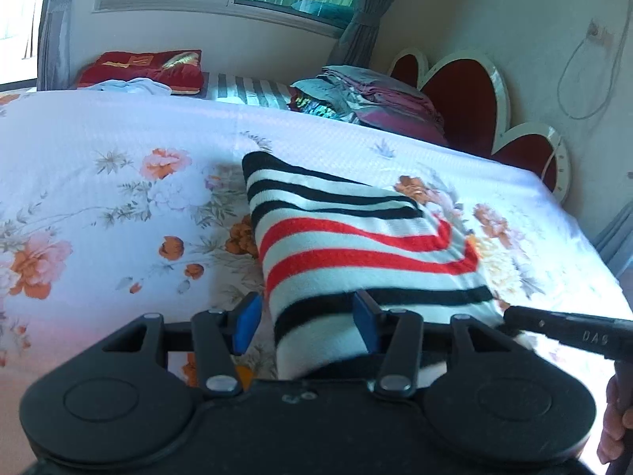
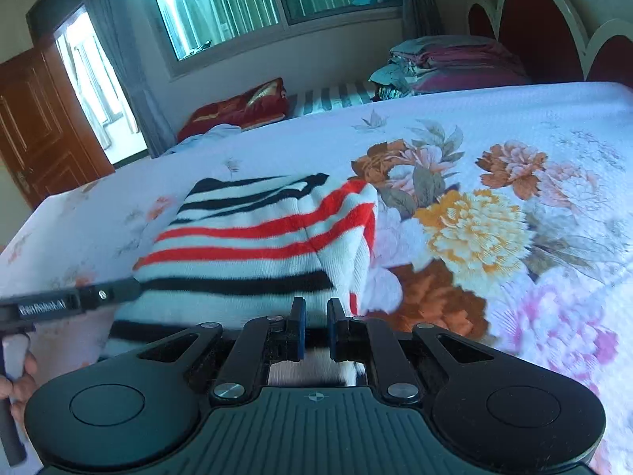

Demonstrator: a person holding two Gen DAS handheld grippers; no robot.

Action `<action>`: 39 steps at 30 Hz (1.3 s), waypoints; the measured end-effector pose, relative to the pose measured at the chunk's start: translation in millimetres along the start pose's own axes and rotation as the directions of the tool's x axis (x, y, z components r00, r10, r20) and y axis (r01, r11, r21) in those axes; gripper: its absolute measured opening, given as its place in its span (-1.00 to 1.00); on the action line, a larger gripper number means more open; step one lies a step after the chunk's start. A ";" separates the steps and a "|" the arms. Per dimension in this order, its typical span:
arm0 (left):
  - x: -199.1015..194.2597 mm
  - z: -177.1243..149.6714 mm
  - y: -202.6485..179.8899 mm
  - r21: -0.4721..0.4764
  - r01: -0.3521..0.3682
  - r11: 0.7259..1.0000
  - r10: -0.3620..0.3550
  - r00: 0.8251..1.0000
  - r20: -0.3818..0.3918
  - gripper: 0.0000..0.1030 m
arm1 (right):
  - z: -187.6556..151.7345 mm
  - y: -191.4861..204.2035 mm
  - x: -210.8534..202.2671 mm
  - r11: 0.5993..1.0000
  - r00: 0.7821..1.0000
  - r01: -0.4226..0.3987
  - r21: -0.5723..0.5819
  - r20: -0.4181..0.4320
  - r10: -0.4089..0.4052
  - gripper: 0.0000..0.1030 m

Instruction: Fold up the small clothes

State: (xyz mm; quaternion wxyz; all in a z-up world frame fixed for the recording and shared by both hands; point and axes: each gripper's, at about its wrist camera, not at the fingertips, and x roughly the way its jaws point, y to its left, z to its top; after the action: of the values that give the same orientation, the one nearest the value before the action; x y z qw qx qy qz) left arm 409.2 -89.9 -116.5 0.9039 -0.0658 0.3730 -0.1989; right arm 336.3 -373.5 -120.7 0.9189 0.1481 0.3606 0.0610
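Note:
A white knit garment (image 1: 356, 237) with black and red stripes lies on the floral bedsheet (image 1: 118, 198). Its near edge is lifted off the sheet. My left gripper (image 1: 306, 318) stands with its jaws partway apart and a thick bunch of that edge between the blue pads. From the right wrist view, the left gripper (image 2: 130, 289) is at the garment's (image 2: 257, 245) left corner, and cloth hangs below it. My right gripper (image 2: 315, 316) is shut on the same edge near the right corner. White and black cloth shows behind its pads. Its tip (image 1: 510, 312) meets the cloth in the left view.
At the head of the bed stands a pile of folded clothes (image 1: 376, 99) in front of a red and white headboard (image 1: 467, 87). A red pillow (image 1: 146, 67) lies at the far side under the window. A wooden door (image 2: 35, 126) stands open on the left. A hand (image 2: 19, 380) grips each handle.

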 end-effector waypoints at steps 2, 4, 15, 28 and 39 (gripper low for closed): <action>-7.4 -8.8 -3.4 0.013 0.015 1.000 -0.015 1.000 -0.016 -0.06 | -8.2 -1.7 -8.3 1.000 1.000 0.003 0.004 -0.010 -0.003 -0.80; -6.8 -19.3 -5.6 0.029 0.020 0.999 -0.019 0.999 -0.037 -0.01 | -16.8 -4.7 -12.7 1.000 1.000 0.006 0.016 -0.029 -0.006 -0.79; 0.8 -32.0 4.2 -0.034 0.012 0.999 -0.015 0.997 -0.079 0.20 | -41.3 -26.6 -7.4 0.993 0.996 0.002 0.114 -0.091 0.009 -0.39; 1.2 -17.3 -7.9 -0.042 -0.009 0.999 0.004 0.994 -0.107 0.44 | -13.6 -28.6 -10.1 0.991 0.996 -0.038 0.126 -0.072 0.048 0.33; 43.7 13.2 -1.7 -0.141 0.045 0.989 -0.064 0.989 -0.132 0.60 | 20.7 -61.2 44.5 0.938 0.977 -0.155 0.312 -0.093 0.192 0.59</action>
State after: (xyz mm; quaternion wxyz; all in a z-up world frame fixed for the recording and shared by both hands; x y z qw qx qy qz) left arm 446.0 -109.7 -135.1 0.8638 -0.1244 0.4447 -0.2014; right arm 383.3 -426.5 -154.4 0.8525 0.3143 0.4068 0.0950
